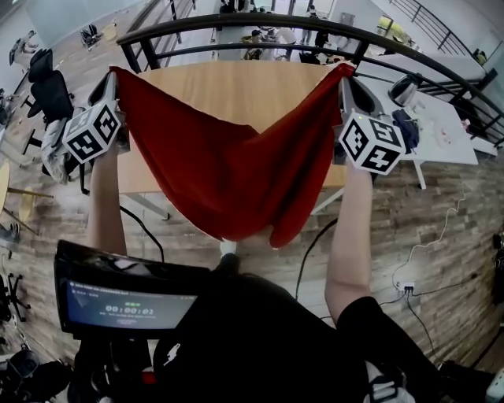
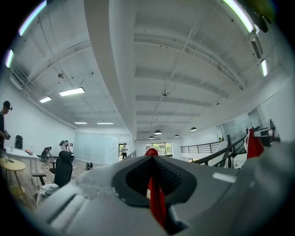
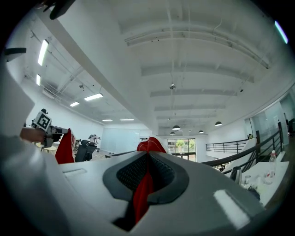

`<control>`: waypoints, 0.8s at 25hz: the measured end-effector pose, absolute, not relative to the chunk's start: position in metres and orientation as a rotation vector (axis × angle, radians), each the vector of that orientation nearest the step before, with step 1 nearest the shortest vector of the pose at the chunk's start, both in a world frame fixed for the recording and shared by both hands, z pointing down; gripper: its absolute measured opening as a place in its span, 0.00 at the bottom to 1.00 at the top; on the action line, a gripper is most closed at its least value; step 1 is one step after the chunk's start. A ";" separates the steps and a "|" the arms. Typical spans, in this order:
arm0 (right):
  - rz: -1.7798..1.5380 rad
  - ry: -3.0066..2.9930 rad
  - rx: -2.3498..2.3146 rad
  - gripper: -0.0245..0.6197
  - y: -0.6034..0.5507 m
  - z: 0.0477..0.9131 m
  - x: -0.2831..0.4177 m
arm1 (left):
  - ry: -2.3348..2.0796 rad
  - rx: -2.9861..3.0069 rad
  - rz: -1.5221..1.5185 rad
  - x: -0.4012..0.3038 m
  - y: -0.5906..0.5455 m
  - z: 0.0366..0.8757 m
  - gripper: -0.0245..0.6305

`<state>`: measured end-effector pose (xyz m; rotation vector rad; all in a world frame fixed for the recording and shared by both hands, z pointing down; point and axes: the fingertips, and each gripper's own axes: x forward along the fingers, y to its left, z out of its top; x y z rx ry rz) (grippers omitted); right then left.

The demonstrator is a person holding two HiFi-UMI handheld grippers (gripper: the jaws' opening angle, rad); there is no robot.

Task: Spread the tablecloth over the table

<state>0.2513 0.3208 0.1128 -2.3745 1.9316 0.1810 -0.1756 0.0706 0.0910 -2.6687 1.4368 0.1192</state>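
Observation:
A red tablecloth [image 1: 228, 169] hangs in a deep sag between my two grippers, held up over the near part of the wooden table [image 1: 236, 86]. My left gripper [image 1: 116, 75] is shut on the cloth's left corner, and the red fabric [image 2: 156, 203] shows pinched between its jaws in the left gripper view. My right gripper [image 1: 343, 72] is shut on the right corner, with red fabric [image 3: 142, 196] squeezed between its jaws. The cloth's lowest fold hangs below the table's near edge, in front of the person's body. Both grippers point about level, toward the far side of the table.
A dark curved railing [image 1: 260, 24] runs behind the table. A white table [image 1: 441, 126] with small items stands at the right. A black office chair [image 1: 47, 90] stands at the left. Cables [image 1: 429, 244] trail over the wooden floor. A small screen [image 1: 130, 303] is fixed near the person's chest.

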 end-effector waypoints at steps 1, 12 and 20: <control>0.177 1.916 -2.398 0.06 0.301 0.113 0.260 | 1.432 -2.672 0.106 -0.172 0.045 0.092 0.05; 0.151 1.796 -2.545 0.06 0.177 0.117 0.314 | 1.374 -2.731 0.014 -0.125 -0.117 0.117 0.05; 0.063 1.814 -2.649 0.06 0.052 0.159 0.389 | 1.404 -2.707 -0.147 -0.081 -0.254 0.159 0.05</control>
